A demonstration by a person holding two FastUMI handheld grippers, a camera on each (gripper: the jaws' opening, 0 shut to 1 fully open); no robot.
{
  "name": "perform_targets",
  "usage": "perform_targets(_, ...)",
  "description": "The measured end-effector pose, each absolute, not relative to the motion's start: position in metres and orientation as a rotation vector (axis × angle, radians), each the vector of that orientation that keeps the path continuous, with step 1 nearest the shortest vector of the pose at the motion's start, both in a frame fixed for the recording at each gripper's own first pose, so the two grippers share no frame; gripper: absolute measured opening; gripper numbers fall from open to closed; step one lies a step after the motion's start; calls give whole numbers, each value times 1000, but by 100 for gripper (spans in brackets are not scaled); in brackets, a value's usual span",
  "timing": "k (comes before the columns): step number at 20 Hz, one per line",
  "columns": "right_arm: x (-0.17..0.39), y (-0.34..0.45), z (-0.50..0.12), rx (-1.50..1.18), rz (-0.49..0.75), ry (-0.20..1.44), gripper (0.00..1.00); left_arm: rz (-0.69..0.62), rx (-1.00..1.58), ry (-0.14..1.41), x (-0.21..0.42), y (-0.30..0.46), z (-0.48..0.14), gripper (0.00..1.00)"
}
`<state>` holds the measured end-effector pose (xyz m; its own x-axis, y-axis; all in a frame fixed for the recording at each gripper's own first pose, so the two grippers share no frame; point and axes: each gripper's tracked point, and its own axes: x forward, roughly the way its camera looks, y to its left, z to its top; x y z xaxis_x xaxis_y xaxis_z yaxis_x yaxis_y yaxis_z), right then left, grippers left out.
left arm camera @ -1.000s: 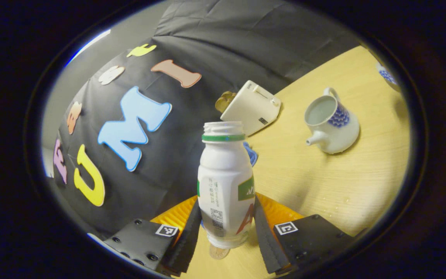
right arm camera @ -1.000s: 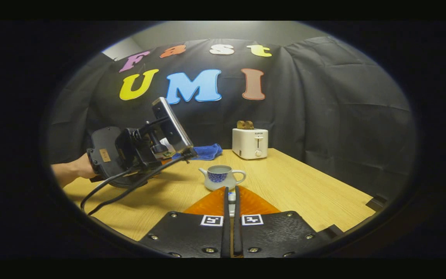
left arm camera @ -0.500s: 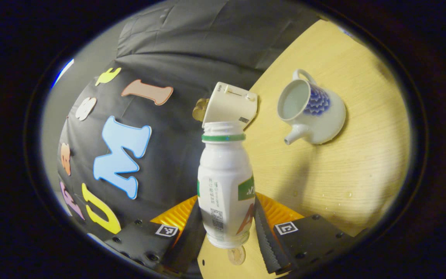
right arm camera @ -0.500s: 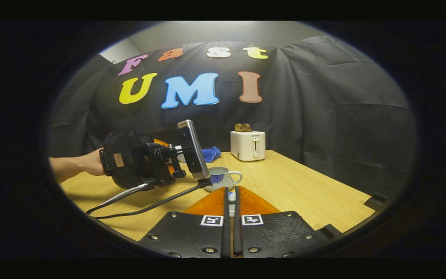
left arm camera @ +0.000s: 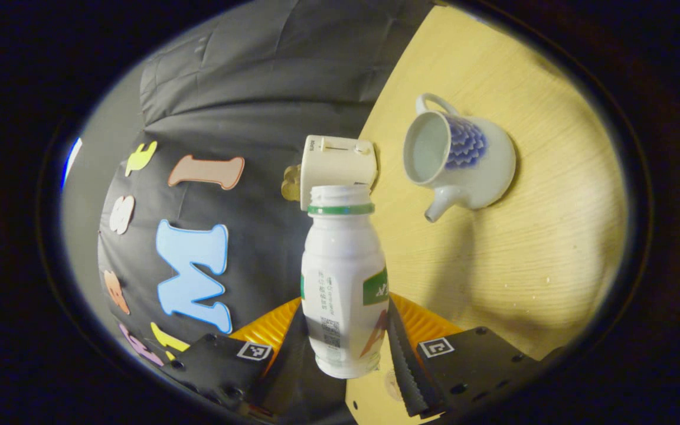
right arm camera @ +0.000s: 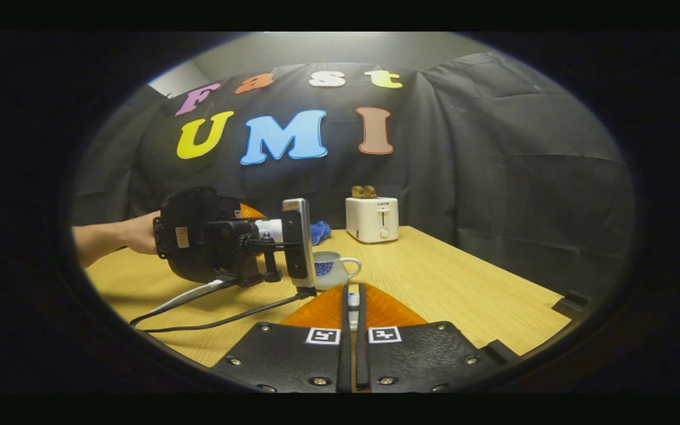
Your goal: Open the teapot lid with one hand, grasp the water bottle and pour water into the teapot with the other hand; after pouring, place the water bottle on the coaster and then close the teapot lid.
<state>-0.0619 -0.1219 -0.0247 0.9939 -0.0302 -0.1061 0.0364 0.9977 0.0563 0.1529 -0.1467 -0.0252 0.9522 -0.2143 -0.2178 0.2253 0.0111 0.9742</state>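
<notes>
The left hand-held gripper (left arm camera: 349, 348) is clamped on the water bottle (left arm camera: 343, 283), tipped near level with its open mouth toward the lidless teapot (left arm camera: 464, 162) on the bench (left arm camera: 540, 248); the right hand-held gripper (right arm camera: 352, 330) pinches something small, probably the lid, just short of the teapot.

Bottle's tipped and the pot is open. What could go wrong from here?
1. The water bottle mouth sits off to the side of the teapot opening, so water may hit the table; droplets already lie there.
2. The left gripper holds the bottle near its base, so it could slip.
3. The right gripper pinches the lid thinly; it could drop.
</notes>
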Motion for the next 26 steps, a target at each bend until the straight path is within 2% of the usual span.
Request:
perform_targets(1,-62,-122,-26,61,-35,107,4,-347,1537,9,152,-148,-25,82)
perform_targets(2,-62,-123,-26,63,-36,109,4,-349,1553,8,151,-149,-24,76)
perform_targets(3,-61,-123,-27,65,-36,111,4,-351,1571,4,151,-150,-23,82)
perform_targets(4,-61,-123,-27,66,-35,112,4,-354,1586,-2,151,-152,-22,82)
perform_targets(8,-61,-124,-29,62,-33,118,4,-362,1633,-25,150,-158,-18,70)
perform_targets(9,-62,-124,-30,64,-33,118,0,-361,1645,-28,151,-159,-18,76)
perform_targets(10,-62,-125,-29,66,-34,119,4,-363,1652,-27,153,-158,-19,82)
perform_targets(13,-61,-125,-29,70,-36,118,4,-366,1676,-27,154,-160,-18,82)
perform_targets(14,-62,-125,-30,70,-35,119,4,-366,1690,-32,154,-160,-18,76)
perform_targets(15,-62,-126,-30,70,-36,120,3,-366,1703,-38,154,-162,-17,82)
perform_targets(17,-62,-127,-29,74,-38,116,4,-373,1722,-48,154,-165,-17,82)
perform_targets(18,-63,-128,-28,77,-41,112,0,-372,1728,-54,155,-166,-15,82)
perform_targets(19,-63,-129,-29,74,-44,111,3,-372,1736,-58,155,-167,-15,76)
perform_targets(22,-63,-129,-29,73,-42,113,3,-370,1760,-68,155,-168,-13,76)
perform_targets(23,-63,-130,-29,73,-42,113,0,-370,1769,-72,155,-169,-12,76)
perform_targets(25,-63,-131,-28,74,-42,112,0,-372,1779,-73,155,-170,-11,76)
perform_targets(26,-62,-131,-27,75,-42,110,3,-372,1783,-74,155,-170,-10,76)
